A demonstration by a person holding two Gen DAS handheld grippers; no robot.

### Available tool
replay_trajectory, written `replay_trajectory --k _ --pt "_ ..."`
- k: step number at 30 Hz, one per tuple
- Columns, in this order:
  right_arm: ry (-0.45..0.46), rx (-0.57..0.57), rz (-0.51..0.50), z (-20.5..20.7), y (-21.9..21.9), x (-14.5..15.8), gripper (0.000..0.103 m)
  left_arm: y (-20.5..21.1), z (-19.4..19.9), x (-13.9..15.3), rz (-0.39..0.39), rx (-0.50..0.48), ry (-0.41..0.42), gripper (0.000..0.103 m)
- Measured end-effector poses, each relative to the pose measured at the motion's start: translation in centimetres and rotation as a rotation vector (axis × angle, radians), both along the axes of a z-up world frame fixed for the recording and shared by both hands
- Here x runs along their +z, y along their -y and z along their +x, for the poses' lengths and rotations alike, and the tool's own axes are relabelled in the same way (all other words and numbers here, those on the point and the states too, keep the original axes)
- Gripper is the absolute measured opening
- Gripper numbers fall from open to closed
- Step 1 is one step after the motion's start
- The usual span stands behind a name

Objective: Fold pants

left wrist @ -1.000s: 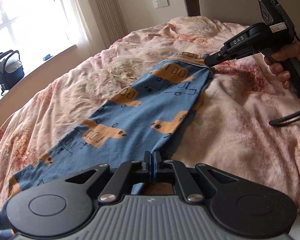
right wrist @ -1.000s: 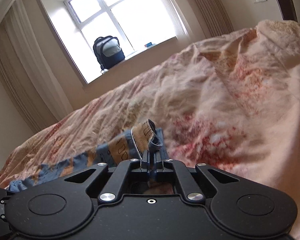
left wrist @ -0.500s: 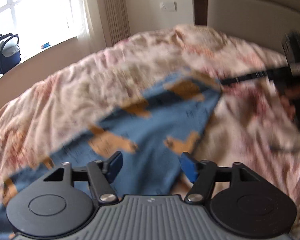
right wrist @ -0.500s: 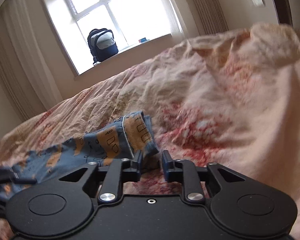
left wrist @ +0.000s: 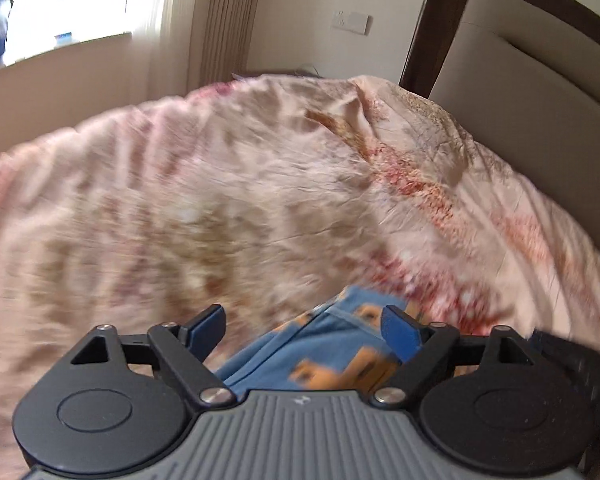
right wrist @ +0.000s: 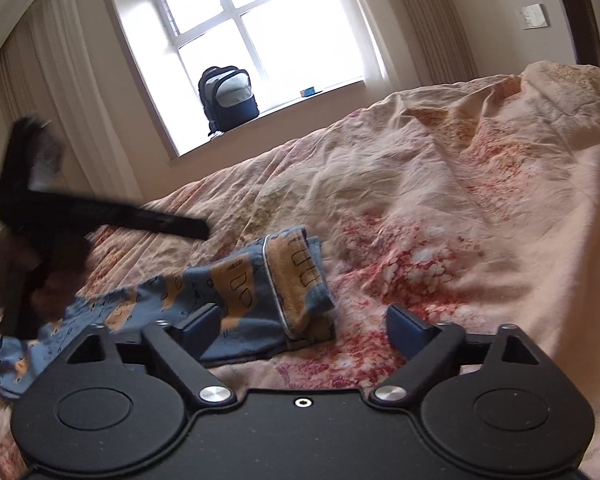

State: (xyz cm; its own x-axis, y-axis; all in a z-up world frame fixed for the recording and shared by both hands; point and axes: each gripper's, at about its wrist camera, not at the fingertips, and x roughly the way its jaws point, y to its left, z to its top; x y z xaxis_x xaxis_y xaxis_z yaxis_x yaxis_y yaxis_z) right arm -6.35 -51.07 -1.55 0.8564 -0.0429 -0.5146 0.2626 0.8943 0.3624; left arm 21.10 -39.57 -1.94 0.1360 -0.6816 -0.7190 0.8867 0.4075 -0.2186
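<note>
A bed (right wrist: 480,208) fills the room's middle, covered by a rumpled peach quilt (left wrist: 220,208) with red and tan floral patches. Behind it stands a dark wooden headboard (left wrist: 428,16) with a beige padded panel (left wrist: 520,80). Bright daylight pours through a white-framed window (right wrist: 256,28) flanked by pale curtains (right wrist: 72,80). A dark backpack (right wrist: 228,98) sits on the sill. The cream wall (left wrist: 300,16) carries a white socket plate (left wrist: 352,22).

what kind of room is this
Most likely a bedroom: a bed covered by a rumpled floral duvet, a padded headboard at its end, and a curtained window with a backpack on the sill. Blue patterned pants lie on the duvet.
</note>
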Motion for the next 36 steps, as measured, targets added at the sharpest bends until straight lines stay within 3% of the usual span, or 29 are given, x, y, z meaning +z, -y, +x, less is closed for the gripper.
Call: replay_trajectory --k 5,8,11,16,19,20,22,24,27,30,32,34,36 --pt "-0.003 0.022 -0.001 0.3 0.0 -0.4 0.102 3.0 0.6 -1.8 0.078 -0.043 -0.003 0.089" --pt "-0.002 0.023 0.021 0.4 0.3 -0.6 0.102 3.2 1.1 -2.3 0.097 -0.057 -0.035 0.084" --pt "0.008 0.021 0.068 0.4 0.7 -0.5 0.102 3.4 1.6 -2.9 0.123 -0.071 -0.083 0.084" --pt "0.057 -0.013 0.17 0.3 1.8 -0.3 0.099 3.7 1.2 -3.0 0.154 -0.104 -0.052 0.084" --pt "0.037 -0.1 0.219 0.3 2.2 -0.6 0.073 4.2 1.1 -2.8 0.187 -0.105 -0.048 0.081" --pt "0.027 -0.113 0.236 0.4 2.3 -0.8 0.068 4.4 1.0 -2.8 0.198 -0.111 -0.043 0.076" --pt "0.009 -0.122 0.237 0.3 1.9 -1.1 0.054 4.7 0.5 -2.6 0.204 -0.141 -0.033 0.062" --pt "0.0 -0.112 0.223 0.3 1.3 -1.3 0.049 4.9 -0.1 -2.4 0.209 -0.159 -0.01 0.037" --pt "-0.021 -0.136 0.198 0.3 1.0 -1.5 0.027 4.8 -0.9 -1.5 0.198 -0.148 0.044 0.021" --pt "0.007 -0.148 0.189 -0.2 0.7 -1.4 0.016 3.8 -1.9 0.4 0.087 -0.148 0.103 0.009" --pt "0.044 -0.149 0.14 -0.8 0.1 -0.5 0.014 3.3 -2.3 1.5 0.005 -0.141 0.109 0.009" --pt "0.06 -0.145 0.08 -1.1 -0.6 0.2 0.013 3.9 -2.5 1.0 0.022 -0.135 0.122 0.009" --pt "0.027 -0.141 0.051 -0.9 -1.0 0.0 0.013 4.6 -3.1 -0.6 0.092 -0.15 0.157 0.01"
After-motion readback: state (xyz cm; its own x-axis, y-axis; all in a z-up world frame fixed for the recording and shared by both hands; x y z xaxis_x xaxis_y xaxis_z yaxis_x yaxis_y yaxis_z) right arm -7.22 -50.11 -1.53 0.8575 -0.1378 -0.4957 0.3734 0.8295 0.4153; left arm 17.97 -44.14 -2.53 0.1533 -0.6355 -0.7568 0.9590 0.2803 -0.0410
